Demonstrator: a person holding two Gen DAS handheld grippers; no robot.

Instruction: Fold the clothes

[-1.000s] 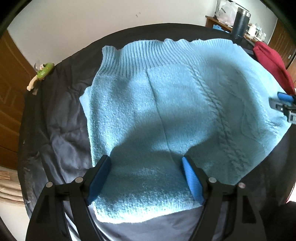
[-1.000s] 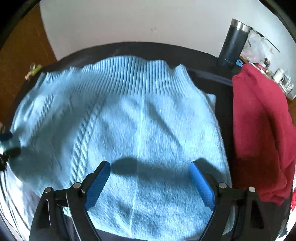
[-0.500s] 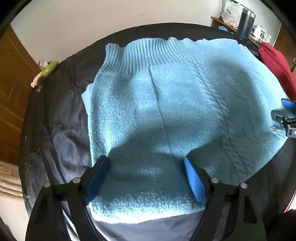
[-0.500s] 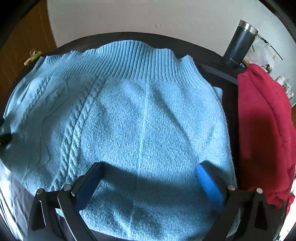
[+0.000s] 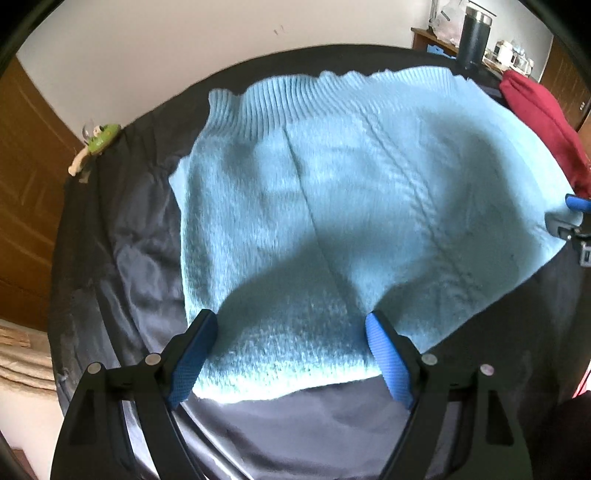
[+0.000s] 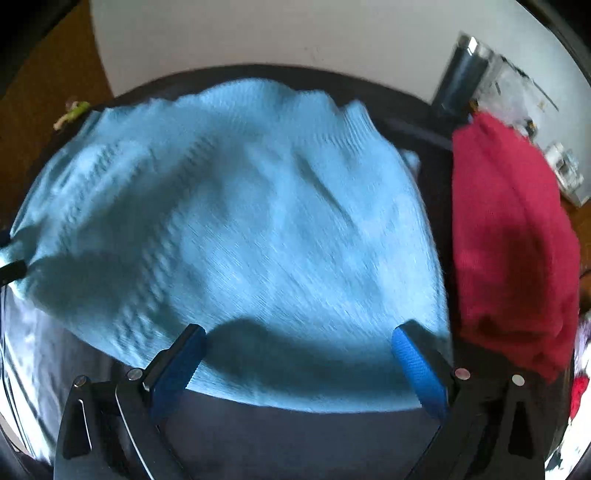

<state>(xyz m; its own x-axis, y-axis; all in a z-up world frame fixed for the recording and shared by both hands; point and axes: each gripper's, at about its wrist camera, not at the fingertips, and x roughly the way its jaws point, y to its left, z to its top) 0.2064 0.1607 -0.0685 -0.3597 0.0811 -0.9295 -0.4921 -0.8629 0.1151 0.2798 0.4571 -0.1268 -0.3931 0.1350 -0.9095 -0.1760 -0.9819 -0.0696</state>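
A light blue knit sweater (image 5: 332,192) lies spread flat on a dark covered table (image 5: 125,266), ribbed hem toward the far wall. My left gripper (image 5: 288,350) stands open over the sweater's near left edge, its blue pads on either side of the cloth with nothing held. My right gripper (image 6: 295,354) is also open, above the near right edge of the sweater (image 6: 240,229); that view is blurred by motion. The right gripper's blue tip (image 5: 576,203) shows at the right edge of the left wrist view.
A folded dark red garment (image 6: 509,236) lies on the table right of the sweater. A dark tumbler (image 5: 474,33) stands at the back right near a cluttered shelf. A small green toy (image 5: 99,138) sits at the table's far left edge. Wooden panels flank the white wall.
Both grippers have drawn back toward the near edge of the sweater, still open. More dark table cover shows below the cloth, and the right view has become blurred.
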